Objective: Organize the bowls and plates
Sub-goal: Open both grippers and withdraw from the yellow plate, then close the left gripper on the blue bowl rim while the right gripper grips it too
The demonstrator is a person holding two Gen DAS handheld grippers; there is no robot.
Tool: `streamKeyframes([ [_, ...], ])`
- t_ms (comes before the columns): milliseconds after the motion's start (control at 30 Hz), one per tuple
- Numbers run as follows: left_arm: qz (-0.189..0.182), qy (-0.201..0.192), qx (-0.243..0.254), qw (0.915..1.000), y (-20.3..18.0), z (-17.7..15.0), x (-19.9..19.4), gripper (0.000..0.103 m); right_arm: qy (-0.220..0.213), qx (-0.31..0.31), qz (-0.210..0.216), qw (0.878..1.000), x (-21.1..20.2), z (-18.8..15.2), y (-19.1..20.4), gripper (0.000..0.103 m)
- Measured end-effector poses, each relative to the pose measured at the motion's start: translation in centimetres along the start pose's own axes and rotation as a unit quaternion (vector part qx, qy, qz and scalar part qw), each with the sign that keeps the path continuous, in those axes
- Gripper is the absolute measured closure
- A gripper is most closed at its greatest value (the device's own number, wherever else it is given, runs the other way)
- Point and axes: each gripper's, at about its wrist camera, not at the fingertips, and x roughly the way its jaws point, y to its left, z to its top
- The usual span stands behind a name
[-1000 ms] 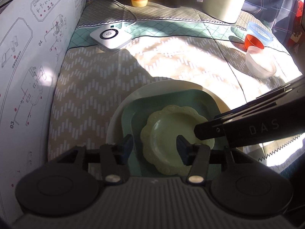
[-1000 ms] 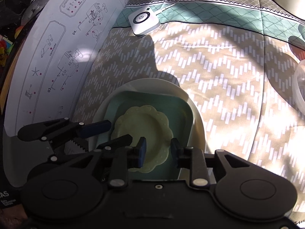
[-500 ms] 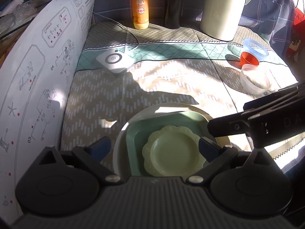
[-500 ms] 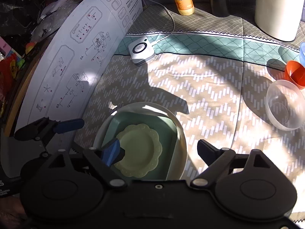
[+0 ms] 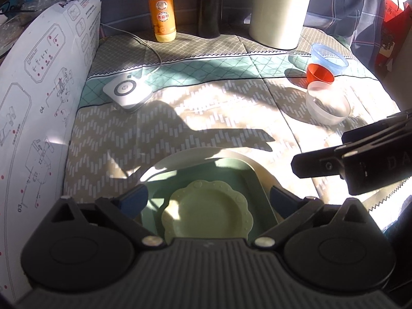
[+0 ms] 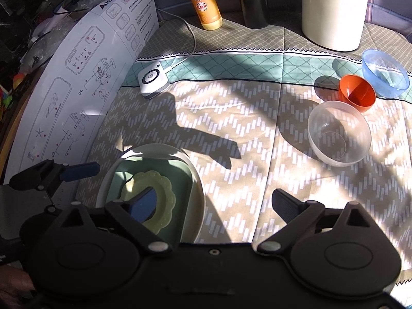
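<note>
Both tongs, left (image 5: 208, 200) & right (image 6: 215, 203), just opened wide, empty (yellow plate (image 5: 206, 216) partly hidden).

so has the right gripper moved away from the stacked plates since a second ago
Yes. The right gripper has backed up and away from the yellow scalloped plate, jaws just opened wide, empty.
</note>
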Motion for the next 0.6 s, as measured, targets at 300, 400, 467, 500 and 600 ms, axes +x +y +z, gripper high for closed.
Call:
streamKeyframes([
  [300, 0.001, 0.014, 0.002, 0.9999, -0.8, 0.7, 0.3, 0.0, -0.014, 0.013, -0.004, 1.0, -0.9, -0.2, -1.3, 0.0],
  [400, 0.0, 0.013, 0.006, 0.9999, -1.2, 1.2, 0.4, 0.0, -0.017, 0.018, -0.002, 1.0, -1.1, -0.2, -1.7, 0.0],
  [467, 0.0, 0.01, 0.011, 0.9999, -1.8, 1.9, 0.6, 0.0, -0.017, 0.022, 0.001, 1.0, -1.3, -0.2, -2.0, 0.0],
  [500, 0.001, 0.009, 0.015, 0.9999, -2.1, 2.3, 0.7, 0.0, -0.018, 0.025, 0.002, 1.0, -1.6, -0.1, -2.5, 0.0],
  [600, -0.001, 0.003, 0.025, 0.9997, -3.3, 3.7, 1.0, 0.0, -0.027, 0.034, -0.001, 0.999, -2.3, 0.3, -3.7, 0.0],
])
